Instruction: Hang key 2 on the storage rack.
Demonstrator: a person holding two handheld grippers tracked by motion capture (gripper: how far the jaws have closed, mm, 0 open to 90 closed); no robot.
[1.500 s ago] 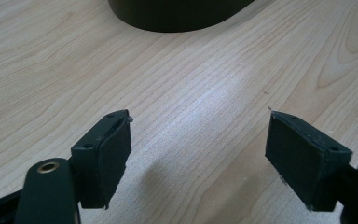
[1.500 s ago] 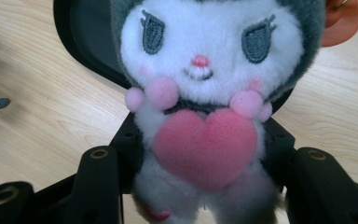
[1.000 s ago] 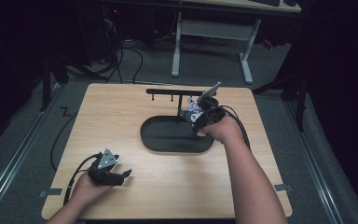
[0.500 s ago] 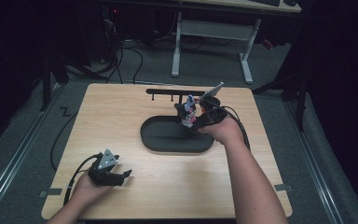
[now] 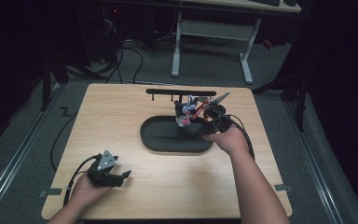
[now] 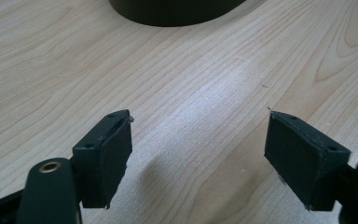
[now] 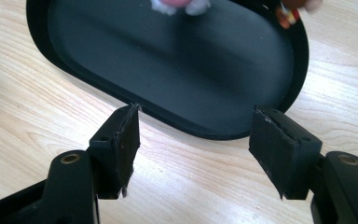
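Observation:
A black oval tray [image 5: 168, 140] lies mid-table. A small colourful toy charm [image 5: 188, 113] sits at its far rim, under a black hook rack [image 5: 186, 92]; I cannot tell whether it hangs or rests. My right gripper [image 5: 198, 127] is just right of the charm and apart from it. Its jaws have just been opening and hold nothing. In the right gripper view the gripper [image 7: 193, 126] stands over the tray's rim [image 7: 205, 134], with the pink-white charm [image 7: 182, 4] at the top edge. My left gripper [image 5: 122, 176] rests open near the front left, empty over bare wood [image 6: 198, 140].
The tray's inside [image 7: 168, 65] is bare apart from the charm end. A red-yellow bit [image 7: 289, 14] shows past the tray's far rim. The tray's edge [image 6: 177, 9] lies ahead of the left gripper. Cables trail from both grippers across the wooden table [image 5: 121, 121].
The right gripper let go of the charm and drew back toward me and a little down; the charm stays by the tray's far rim. The left hand has not moved.

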